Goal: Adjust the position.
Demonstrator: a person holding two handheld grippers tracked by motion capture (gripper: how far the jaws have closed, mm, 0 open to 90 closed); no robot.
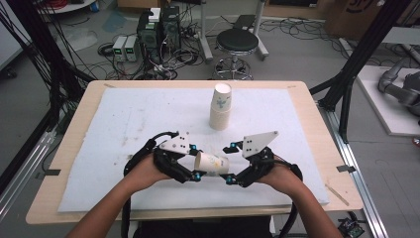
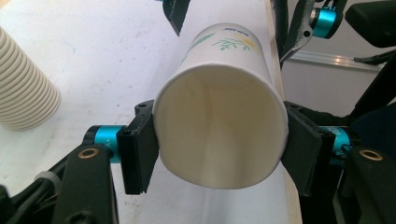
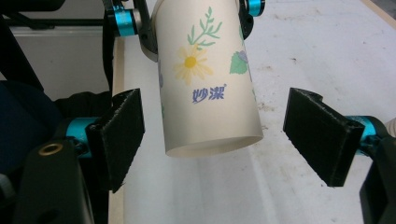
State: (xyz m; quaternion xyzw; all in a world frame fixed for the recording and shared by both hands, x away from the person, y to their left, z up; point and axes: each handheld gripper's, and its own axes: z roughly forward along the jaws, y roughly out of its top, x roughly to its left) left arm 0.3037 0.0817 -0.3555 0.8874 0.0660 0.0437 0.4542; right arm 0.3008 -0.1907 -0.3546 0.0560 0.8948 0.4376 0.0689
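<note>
Left tongs (image 1: 194,161): clamped on the paper cup (image 1: 212,164), pads pressing both sides of the rim end. In the left gripper view the cup (image 2: 219,135) faces the camera mouth-first, interior white and bare, rim squeezed slightly out of round between the two black pads (image 2: 140,151). Cup body points away from that hand toward the right.

Right tongs (image 1: 229,162): apart. In the right gripper view the pads (image 3: 122,135) stand clear on either side of the cup's base end (image 3: 205,84), a visible gap on each side, no contact. Printed side faces this camera: yellow flower, green sprig, blue lettering.

Cup position: lying roughly level, held above the white mat (image 1: 124,119), near the front middle of the worktop (image 1: 79,114), between the two hands. Mouth toward the left, base toward the right.

Cup stack (image 1: 221,106): upright on the mat, at the far centre, well apart from the held cup. In the left gripper view its ribbed rims (image 2: 23,88) show at the left edge.

Left hand (image 1: 143,171) and right hand (image 1: 280,174) enter from the near edge, each wrapped round its gripper body. Grey three-cornered plate on top of each gripper.

Beyond the worktop: black stool (image 1: 236,42), computer towers (image 1: 158,29) and loose cables on the floor.
</note>
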